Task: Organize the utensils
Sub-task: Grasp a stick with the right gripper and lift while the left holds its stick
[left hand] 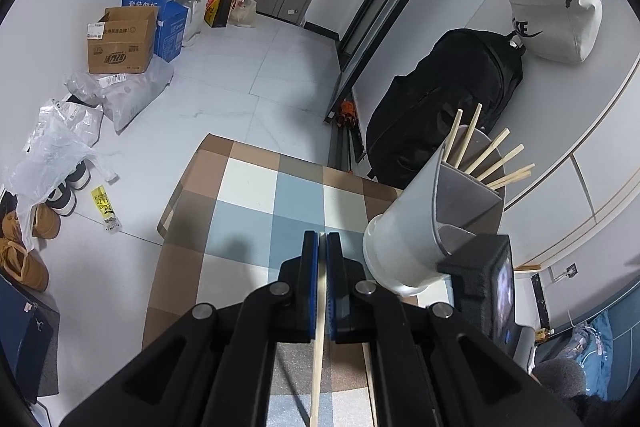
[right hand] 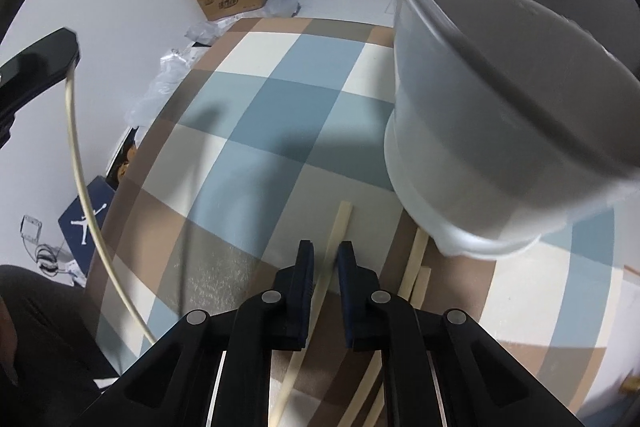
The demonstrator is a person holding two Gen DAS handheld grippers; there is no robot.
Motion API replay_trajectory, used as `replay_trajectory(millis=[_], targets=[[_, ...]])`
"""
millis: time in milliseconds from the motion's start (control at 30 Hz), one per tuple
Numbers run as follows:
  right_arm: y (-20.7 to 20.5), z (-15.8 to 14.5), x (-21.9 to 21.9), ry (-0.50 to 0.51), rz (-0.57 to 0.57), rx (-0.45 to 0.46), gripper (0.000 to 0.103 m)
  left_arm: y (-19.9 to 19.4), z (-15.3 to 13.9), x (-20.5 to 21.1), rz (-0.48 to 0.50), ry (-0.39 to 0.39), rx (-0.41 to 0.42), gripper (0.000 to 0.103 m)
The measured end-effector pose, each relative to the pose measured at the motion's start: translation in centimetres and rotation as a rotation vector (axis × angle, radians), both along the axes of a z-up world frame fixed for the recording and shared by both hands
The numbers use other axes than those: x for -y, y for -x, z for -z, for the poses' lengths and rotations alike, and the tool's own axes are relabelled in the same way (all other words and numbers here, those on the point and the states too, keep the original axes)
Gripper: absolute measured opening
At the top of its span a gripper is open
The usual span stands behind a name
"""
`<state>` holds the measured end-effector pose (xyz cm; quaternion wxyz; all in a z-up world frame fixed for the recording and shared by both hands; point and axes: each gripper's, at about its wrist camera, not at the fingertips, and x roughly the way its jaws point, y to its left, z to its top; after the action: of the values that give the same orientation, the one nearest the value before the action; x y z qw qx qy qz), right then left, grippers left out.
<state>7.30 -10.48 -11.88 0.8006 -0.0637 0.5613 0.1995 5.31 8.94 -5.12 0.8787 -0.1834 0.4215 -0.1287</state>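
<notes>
My left gripper (left hand: pixel 323 239) is shut on a pale wooden chopstick (left hand: pixel 318 347), held above the checked tablecloth (left hand: pixel 248 195). The right wrist view shows the same left gripper (right hand: pixel 70 57) at the upper left, with its chopstick (right hand: pixel 80 167) hanging toward the table. My right gripper (right hand: pixel 326 255) points down at the cloth (right hand: pixel 280 99). Its fingers straddle a chopstick (right hand: pixel 340 219) lying there, with a narrow gap on each side. A grey divided utensil holder (left hand: pixel 404 227) (right hand: pixel 500 107) stands just right of both grippers, with several chopsticks (left hand: pixel 488 151) in it.
Two more chopsticks (right hand: pixel 416 263) lie on the cloth by the holder's base. The table's left and far edges drop to a white floor with cardboard boxes (left hand: pixel 120 43), plastic bags (left hand: pixel 60 139) and shoes (left hand: pixel 24 255). A black backpack (left hand: pixel 440 99) and a white bag (left hand: pixel 556 7) are behind the holder.
</notes>
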Motion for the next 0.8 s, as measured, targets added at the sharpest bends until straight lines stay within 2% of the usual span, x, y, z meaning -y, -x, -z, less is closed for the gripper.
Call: replay_trajectory(millis=[133, 333, 400, 433, 500, 533, 633, 800], targets=[[-0.6, 0.1, -0.8, 0.015, -0.008, 0.005, 0.019, -0.1, 0.1, -0.2, -0.005, -0.003, -0.001, 0.000], [-1.0, 0.3, -1.1, 0.011, 0.012, 0.021, 0.020, -0.4, 0.4, -0.9, -0.021, 0.022, -0.012, 0.000], [-0.8, 0.3, -1.1, 0.013, 0.008, 0.036, 0.016, -0.4, 0.4, -0.9, -0.022, 0.023, -0.009, 0.000], [-0.4, 0.1, -0.7, 0.009, 0.003, 0.038, 0.007, -0.4, 0.4, -0.8, -0.021, 0.023, -0.006, 0.000], [0.0, -0.2, -0.7, 0.001, -0.005, 0.068, 0.006, -0.2, 0.2, -0.6, -0.016, -0.002, 0.013, 0.000], [0.5, -0.8, -0.5, -0.005, -0.011, 0.110, 0.006, -0.1, 0.0, -0.4, -0.022, -0.024, 0.026, 0.000], [1.5, -2.6, 0.5, -0.053, 0.004, 0.178, 0.006, 0.1, -0.1, -0.8, -0.024, 0.010, 0.033, 0.000], [3.3, -6.8, 2.7, -0.158, 0.015, 0.292, 0.006, 0.7, -1.1, -0.3, -0.026, -0.001, 0.094, 0.000]])
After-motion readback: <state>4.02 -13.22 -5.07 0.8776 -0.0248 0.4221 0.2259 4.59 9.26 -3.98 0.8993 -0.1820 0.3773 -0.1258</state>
